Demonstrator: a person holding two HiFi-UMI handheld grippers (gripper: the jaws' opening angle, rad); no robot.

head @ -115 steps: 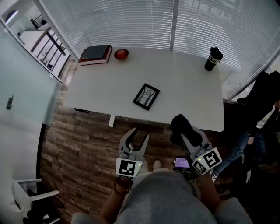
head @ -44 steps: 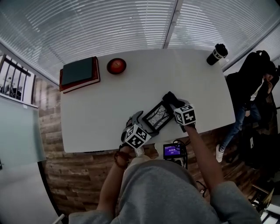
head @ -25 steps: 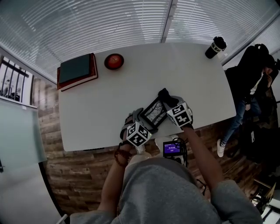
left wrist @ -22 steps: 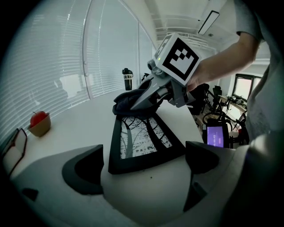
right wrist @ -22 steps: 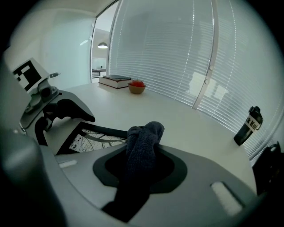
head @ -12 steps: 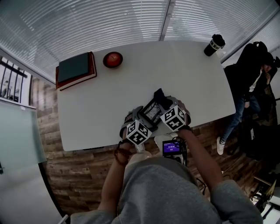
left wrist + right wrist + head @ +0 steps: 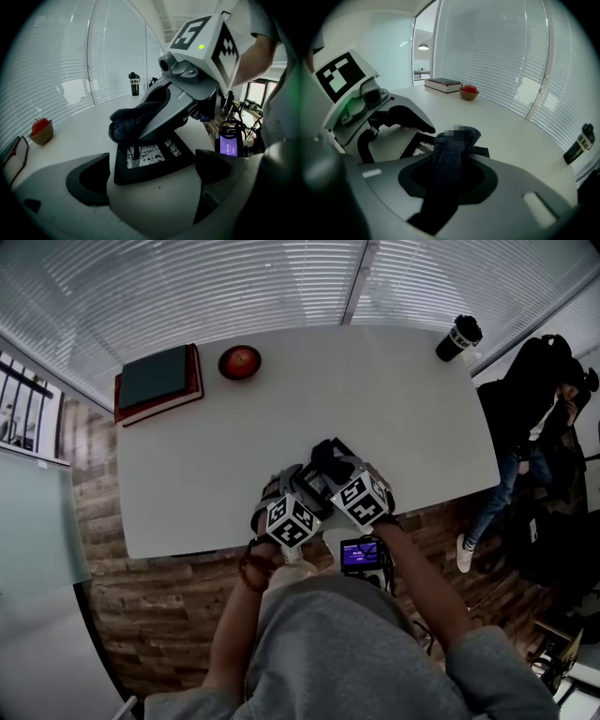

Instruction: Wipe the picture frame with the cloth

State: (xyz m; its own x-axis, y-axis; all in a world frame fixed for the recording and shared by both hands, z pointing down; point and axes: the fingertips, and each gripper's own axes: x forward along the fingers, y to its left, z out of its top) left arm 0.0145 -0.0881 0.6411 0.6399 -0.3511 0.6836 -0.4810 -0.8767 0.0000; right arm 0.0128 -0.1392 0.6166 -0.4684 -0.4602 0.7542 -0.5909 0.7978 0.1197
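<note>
- The picture frame, black-edged with a print of bare trees, is at the table's near edge, about midway along it.
- The left gripper comes in over the table's near edge. Its jaws stand wide, one on each side of the frame's near end, and appear to be clamped on its two side edges.
- The right gripper is also over the table's near edge, with its jaws closed on a dark cloth.
- The bunched free end of the cloth sticks out past the jaws and presses on the frame's glass, at the end of the frame farther in from the table's near edge.
- A stack of books lies at the table's far left corner.
- A bowl holding a red fruit sits on the table near its far edge, toward the left.
- A dark cup stands at the table's far right corner.
- A person in dark clothes is just off the table's right end.
- A small lit screen sits below the table's near edge, by the operator's waist.
</note>
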